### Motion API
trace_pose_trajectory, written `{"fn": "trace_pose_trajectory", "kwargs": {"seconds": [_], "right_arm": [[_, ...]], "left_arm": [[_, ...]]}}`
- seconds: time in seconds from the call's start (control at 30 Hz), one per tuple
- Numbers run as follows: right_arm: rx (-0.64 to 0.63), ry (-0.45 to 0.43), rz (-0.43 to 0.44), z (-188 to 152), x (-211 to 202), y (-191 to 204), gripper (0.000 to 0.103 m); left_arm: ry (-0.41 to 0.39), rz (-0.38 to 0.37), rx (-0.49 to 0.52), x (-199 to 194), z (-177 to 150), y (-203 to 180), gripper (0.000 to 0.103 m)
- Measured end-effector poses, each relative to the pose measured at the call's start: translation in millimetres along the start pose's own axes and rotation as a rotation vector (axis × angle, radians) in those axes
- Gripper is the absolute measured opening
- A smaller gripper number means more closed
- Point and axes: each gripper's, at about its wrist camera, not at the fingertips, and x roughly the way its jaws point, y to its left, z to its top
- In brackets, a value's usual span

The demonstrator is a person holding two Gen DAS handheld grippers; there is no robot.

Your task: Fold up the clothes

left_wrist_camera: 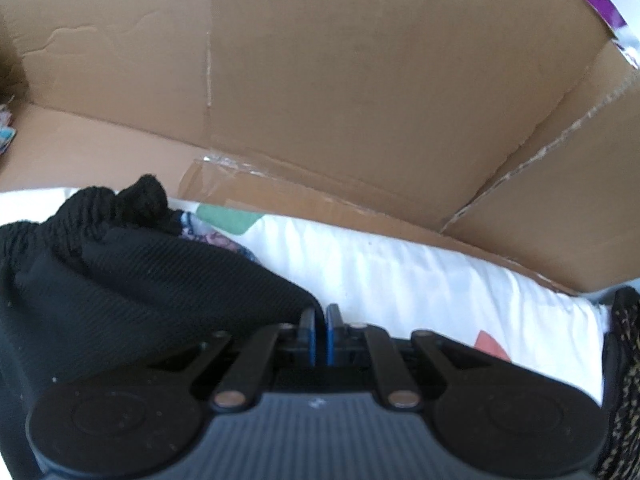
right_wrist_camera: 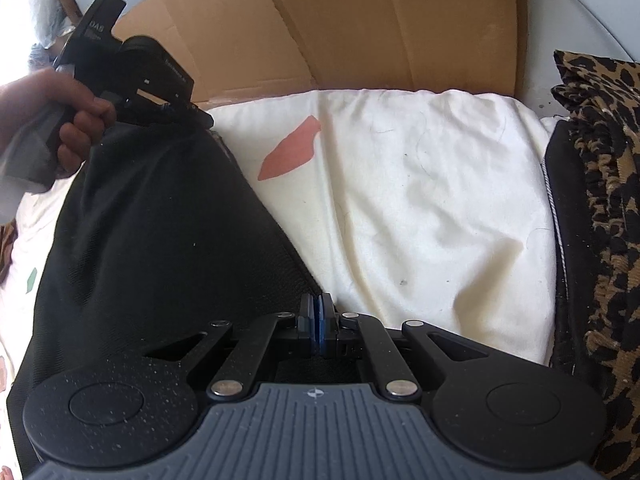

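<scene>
A black ribbed garment lies bunched on a white sheet. My left gripper is shut on the garment's edge, jaws pressed together. In the right wrist view the same black garment stretches from my right gripper, which is shut on its near corner, up to the left gripper held in a hand at the upper left. The cloth hangs taut between the two grippers just above the white sheet.
A brown cardboard sheet stands behind the bedding and shows in the right wrist view too. A leopard-print garment with black trim lies at the right edge. The white sheet has coloured patches.
</scene>
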Motion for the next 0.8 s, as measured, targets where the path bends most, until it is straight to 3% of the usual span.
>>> {"fn": "trace_pose_trajectory", "kwargs": {"seconds": [0.17,0.23,0.47,0.6,0.8], "right_arm": [[0.024,-0.014,-0.006,0,-10,-4,0.002],[0.046,-0.030,-0.004,0,-17,-6,0.002],[0.087,-0.096,0.022,1,-42,-8,0.003],[0.083,-0.089,0.037,-3,-44,-5,0.003],[0.087,-0.053,0.034,-9,-37,-6,0.003]], "left_arm": [[-0.043,-0.042,0.018,-27,10,7,0.021],[-0.066,-0.025,0.023,-44,18,16,0.026],[-0.112,0.068,0.045,-87,39,56,0.027],[-0.080,0.130,0.088,-82,40,68,0.036],[-0.033,0.188,0.180,-56,35,75,0.040]]}}
